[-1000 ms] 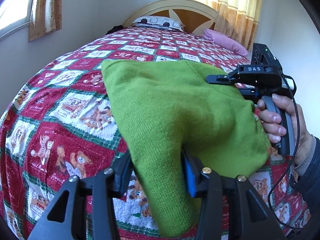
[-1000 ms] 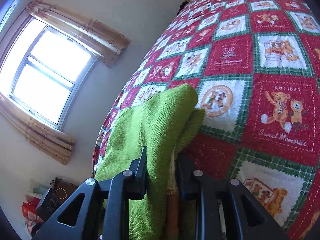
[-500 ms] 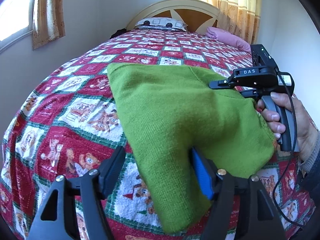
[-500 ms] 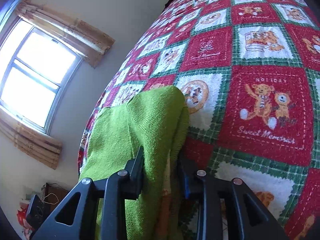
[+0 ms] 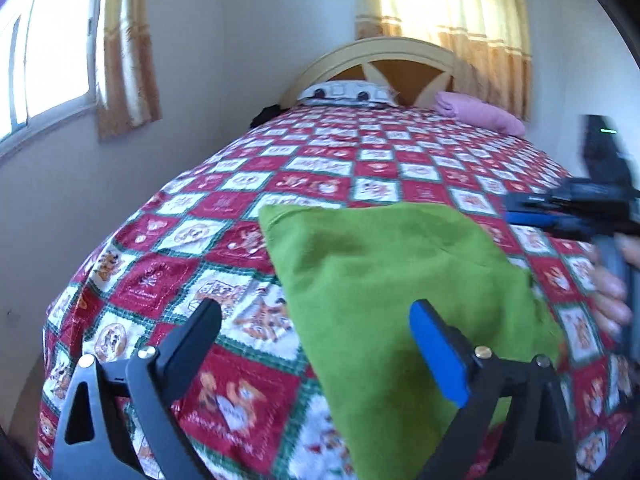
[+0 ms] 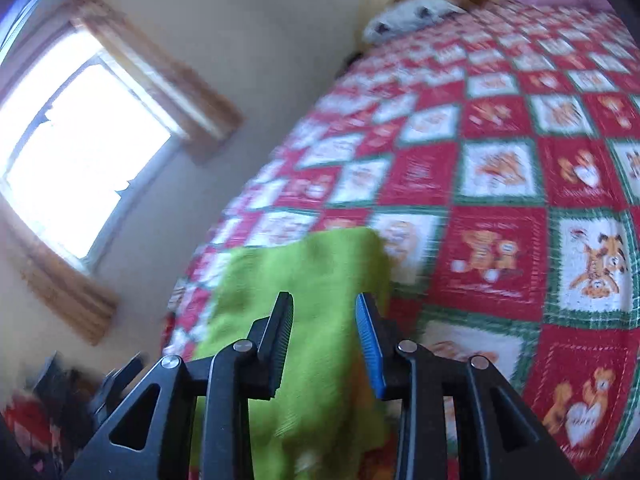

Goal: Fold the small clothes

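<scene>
A green knitted garment point(image 5: 384, 280) lies folded flat on the red and white patchwork bedspread point(image 5: 224, 248). My left gripper point(image 5: 316, 328) is open wide above its near edge and holds nothing. My right gripper point(image 6: 324, 316) is open over the garment point(image 6: 312, 280), its fingers apart and off the cloth. The right gripper also shows in the left wrist view point(image 5: 516, 210), blurred, at the garment's far right side with the hand behind it.
The bed runs back to a wooden headboard point(image 5: 376, 60) with a patterned pillow point(image 5: 348, 92) and a pink pillow point(image 5: 476, 114). A wall with a window point(image 6: 76, 160) lies to the left of the bed. Dark clutter point(image 6: 60, 392) sits on the floor.
Both grippers have opened and let go of the green garment, which now lies flat on the bed. Both have lifted and drawn back from it.
</scene>
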Demonstrator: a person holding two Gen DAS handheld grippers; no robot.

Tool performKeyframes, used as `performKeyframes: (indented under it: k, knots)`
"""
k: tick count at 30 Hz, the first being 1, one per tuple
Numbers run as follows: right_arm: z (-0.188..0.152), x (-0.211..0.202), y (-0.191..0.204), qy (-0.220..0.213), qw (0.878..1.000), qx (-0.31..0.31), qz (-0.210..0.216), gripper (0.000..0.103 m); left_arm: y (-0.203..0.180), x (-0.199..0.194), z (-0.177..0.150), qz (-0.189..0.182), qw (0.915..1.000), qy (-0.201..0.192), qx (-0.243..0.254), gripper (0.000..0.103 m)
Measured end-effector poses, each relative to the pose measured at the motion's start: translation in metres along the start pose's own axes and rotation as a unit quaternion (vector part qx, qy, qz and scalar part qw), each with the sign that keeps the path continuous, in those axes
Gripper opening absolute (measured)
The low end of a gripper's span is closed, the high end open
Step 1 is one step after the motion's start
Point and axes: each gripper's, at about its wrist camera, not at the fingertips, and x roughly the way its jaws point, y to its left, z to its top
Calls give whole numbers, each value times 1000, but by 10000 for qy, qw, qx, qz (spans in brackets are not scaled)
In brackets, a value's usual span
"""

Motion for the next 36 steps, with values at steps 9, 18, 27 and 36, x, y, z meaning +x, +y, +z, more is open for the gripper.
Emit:
performKeyframes:
  k: [9, 18, 27, 36]
  knots:
    - [-55, 33, 1, 963, 9944, -329, 282, 38, 23, 42, -26, 10, 9970, 493, -597, 103]
    - [-60, 3, 28, 484, 9942, -825, -491, 43, 22, 16, -24, 223, 9971, 405, -606, 103]
    - [-66, -77, 86, -773, 9862, -939, -1122, 63, 8, -55, -10, 89, 9984, -194, -531, 103]
    - [-87, -94, 113, -952, 9807, -1233, -1179, 64, -15, -78, -4, -131, 9986, -416, -290, 103]
